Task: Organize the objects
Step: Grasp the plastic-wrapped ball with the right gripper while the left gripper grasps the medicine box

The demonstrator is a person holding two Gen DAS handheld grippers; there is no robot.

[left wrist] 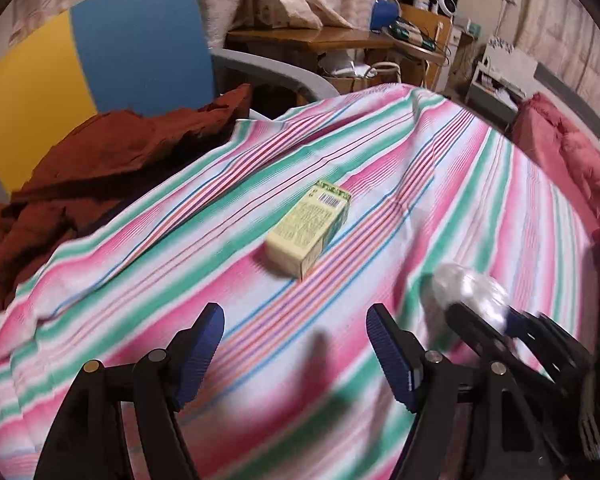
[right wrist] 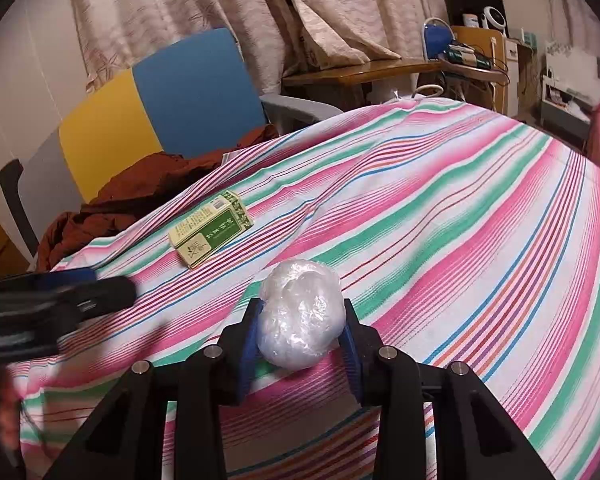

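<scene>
A small yellow-green carton point(left wrist: 309, 229) lies flat on the striped cloth point(left wrist: 480, 208), a short way ahead of my left gripper point(left wrist: 294, 340), which is open and empty. The carton also shows in the right wrist view point(right wrist: 211, 234), ahead and to the left. My right gripper point(right wrist: 302, 320) is shut on a ball of crumpled clear plastic point(right wrist: 302, 314) and holds it just above the cloth. In the left wrist view the ball point(left wrist: 470, 292) and the right gripper point(left wrist: 484, 322) sit at the right. The left gripper point(right wrist: 60, 296) enters the right wrist view from the left, blurred.
A rust-brown cloth heap point(left wrist: 100, 168) lies at the cloth's left edge on a blue and yellow chair point(left wrist: 140, 40). A red quilt point(left wrist: 572, 152) lies at the right edge. A cluttered wooden desk point(left wrist: 320, 36) stands behind.
</scene>
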